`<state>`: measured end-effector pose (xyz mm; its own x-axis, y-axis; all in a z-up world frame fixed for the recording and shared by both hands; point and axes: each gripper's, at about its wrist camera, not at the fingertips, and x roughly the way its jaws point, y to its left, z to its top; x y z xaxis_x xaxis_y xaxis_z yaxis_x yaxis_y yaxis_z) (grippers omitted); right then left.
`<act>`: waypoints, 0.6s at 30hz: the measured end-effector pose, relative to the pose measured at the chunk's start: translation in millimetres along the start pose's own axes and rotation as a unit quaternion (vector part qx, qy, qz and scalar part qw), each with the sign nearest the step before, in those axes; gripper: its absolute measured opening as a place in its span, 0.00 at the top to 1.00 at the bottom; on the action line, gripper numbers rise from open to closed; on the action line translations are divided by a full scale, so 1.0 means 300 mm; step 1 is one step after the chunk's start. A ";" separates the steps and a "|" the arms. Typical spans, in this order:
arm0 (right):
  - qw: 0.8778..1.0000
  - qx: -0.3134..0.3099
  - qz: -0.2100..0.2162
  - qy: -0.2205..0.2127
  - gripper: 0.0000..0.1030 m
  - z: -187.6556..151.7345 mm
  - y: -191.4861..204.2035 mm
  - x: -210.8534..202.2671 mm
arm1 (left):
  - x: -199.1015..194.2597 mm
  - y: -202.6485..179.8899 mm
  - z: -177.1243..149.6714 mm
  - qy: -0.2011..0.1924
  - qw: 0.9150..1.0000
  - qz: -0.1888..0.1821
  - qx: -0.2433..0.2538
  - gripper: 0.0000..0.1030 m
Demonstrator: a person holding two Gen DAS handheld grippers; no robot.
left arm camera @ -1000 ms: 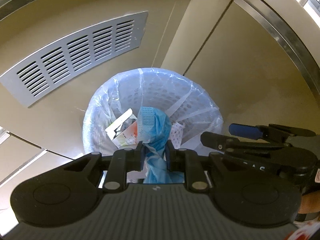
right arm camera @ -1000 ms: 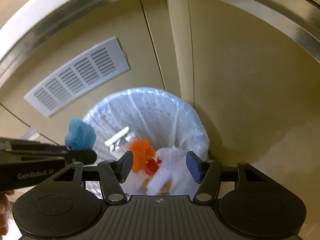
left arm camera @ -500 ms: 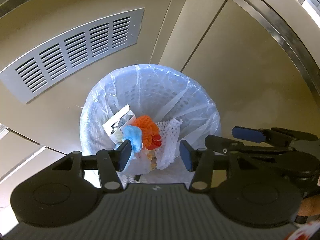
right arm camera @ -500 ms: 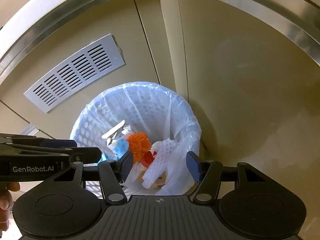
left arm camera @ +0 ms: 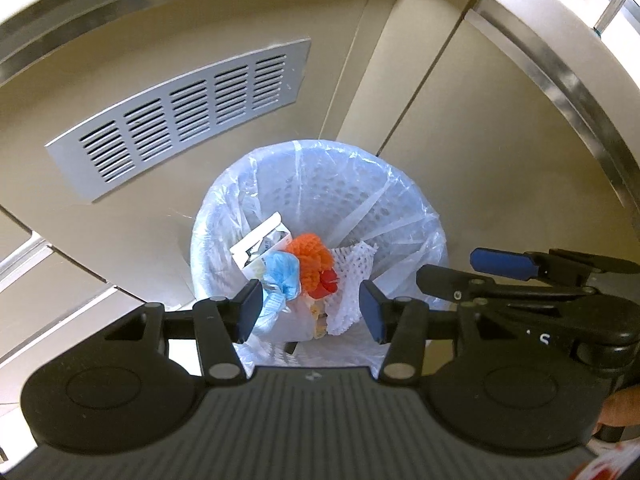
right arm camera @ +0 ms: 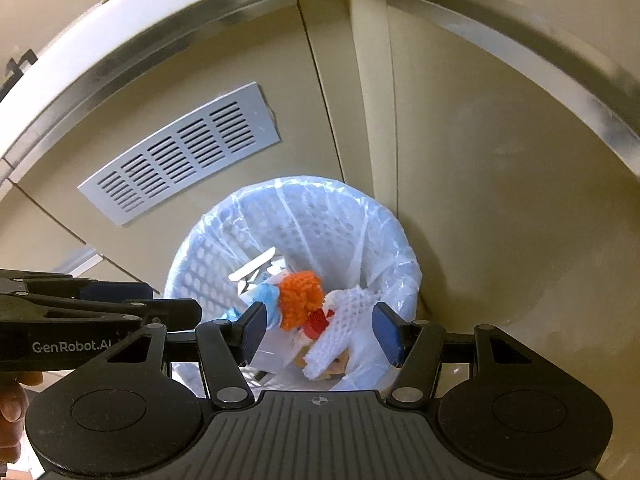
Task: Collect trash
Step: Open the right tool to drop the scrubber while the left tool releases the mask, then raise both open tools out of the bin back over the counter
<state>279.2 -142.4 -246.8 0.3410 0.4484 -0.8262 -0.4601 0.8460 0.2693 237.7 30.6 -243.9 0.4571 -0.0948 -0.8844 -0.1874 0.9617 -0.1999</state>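
1. Left tool (left arm camera: 310, 306) hangs over the lined bin (left arm camera: 434, 220), released and empty: nothing sits between its blue pads.
2. The blue wad (left arm camera: 285, 272) lies in the bin beside the orange netting (left arm camera: 310, 258) and white foam mesh (left arm camera: 352, 276), so it looks delivered.
3. Right tool (right arm camera: 320, 330) is likewise spread, empty, poised above the same opening.

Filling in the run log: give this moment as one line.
left gripper: open, empty | right gripper: open, empty | blue wad: in bin
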 end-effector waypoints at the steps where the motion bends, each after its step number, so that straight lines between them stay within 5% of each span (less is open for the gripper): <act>1: 1.000 -0.002 0.002 -0.001 0.43 0.002 0.001 -0.003 | -0.008 0.000 -0.001 -0.002 1.000 0.002 -0.002 0.53; 18: 0.999 -0.028 0.036 -0.011 0.43 0.030 0.018 -0.115 | -0.170 -0.022 -0.029 -0.036 0.998 0.033 -0.031 0.53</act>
<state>272.4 -150.8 -212.3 0.3224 0.5149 -0.7943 -0.5286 0.7941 0.3002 208.0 26.7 -201.2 0.5027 -0.0117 -0.8644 -0.2707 0.9475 -0.1703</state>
